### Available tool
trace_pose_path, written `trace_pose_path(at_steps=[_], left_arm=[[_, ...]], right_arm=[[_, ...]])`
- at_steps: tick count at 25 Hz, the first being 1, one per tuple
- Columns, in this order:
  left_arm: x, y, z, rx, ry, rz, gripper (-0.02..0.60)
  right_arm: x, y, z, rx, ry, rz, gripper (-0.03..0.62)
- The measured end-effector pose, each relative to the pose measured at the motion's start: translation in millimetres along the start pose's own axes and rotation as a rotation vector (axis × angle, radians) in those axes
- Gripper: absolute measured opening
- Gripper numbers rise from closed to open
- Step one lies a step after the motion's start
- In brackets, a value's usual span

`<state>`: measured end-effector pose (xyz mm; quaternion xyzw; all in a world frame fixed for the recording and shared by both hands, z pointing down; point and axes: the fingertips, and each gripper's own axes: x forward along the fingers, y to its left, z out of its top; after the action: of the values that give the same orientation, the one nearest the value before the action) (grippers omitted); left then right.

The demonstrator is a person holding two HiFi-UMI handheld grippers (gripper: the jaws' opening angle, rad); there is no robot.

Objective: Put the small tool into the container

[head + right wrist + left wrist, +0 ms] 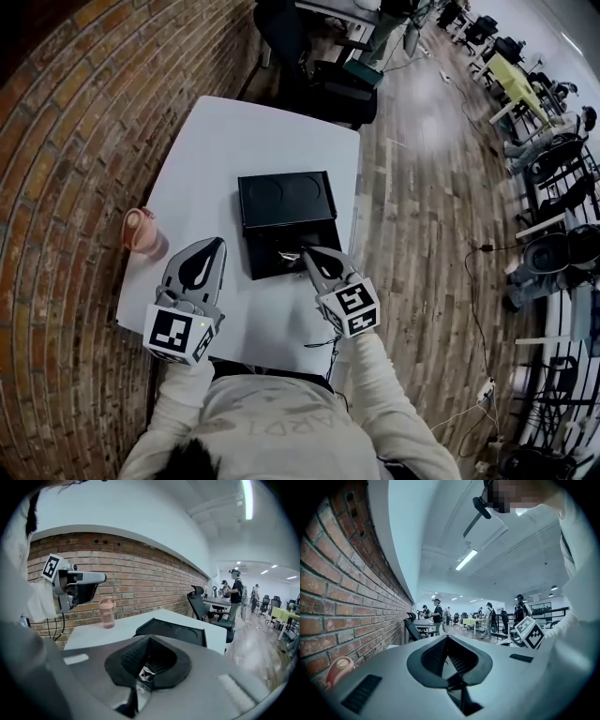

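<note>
A black container [286, 199] lies open on the white table [216, 141]; its near half [272, 255] sits toward me. My right gripper [303, 251] reaches over that near half, shut on a small shiny metal tool [146, 670] that shows between its jaws. In the right gripper view the container [174, 633] lies just beyond the jaw tips [149, 638]. My left gripper [221, 244] hovers over bare table left of the container, its jaws together and nothing between them [447, 637].
A pink bottle [141, 231] stands at the table's left edge by the brick wall [66, 141]. Office chairs [342, 89] stand past the far end of the table. A wood floor [422, 206] runs along the right, with people and desks in the distance.
</note>
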<state>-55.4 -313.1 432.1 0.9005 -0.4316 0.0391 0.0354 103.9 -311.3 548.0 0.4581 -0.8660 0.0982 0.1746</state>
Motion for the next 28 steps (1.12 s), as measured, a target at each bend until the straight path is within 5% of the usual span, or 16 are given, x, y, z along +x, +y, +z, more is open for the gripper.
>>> trace_pose_path(at_steps=[10, 28], left_arm=[[-11, -25, 16, 0.020, -0.019, -0.026, 0.005], [-35, -63, 39, 0.058, -0.051, -0.064, 0.005]], right_arm=[[-58, -1, 35, 0.047, -0.140, -0.139, 0.009], [-139, 19, 72, 0.068, -0.299, -0.233, 0.009]])
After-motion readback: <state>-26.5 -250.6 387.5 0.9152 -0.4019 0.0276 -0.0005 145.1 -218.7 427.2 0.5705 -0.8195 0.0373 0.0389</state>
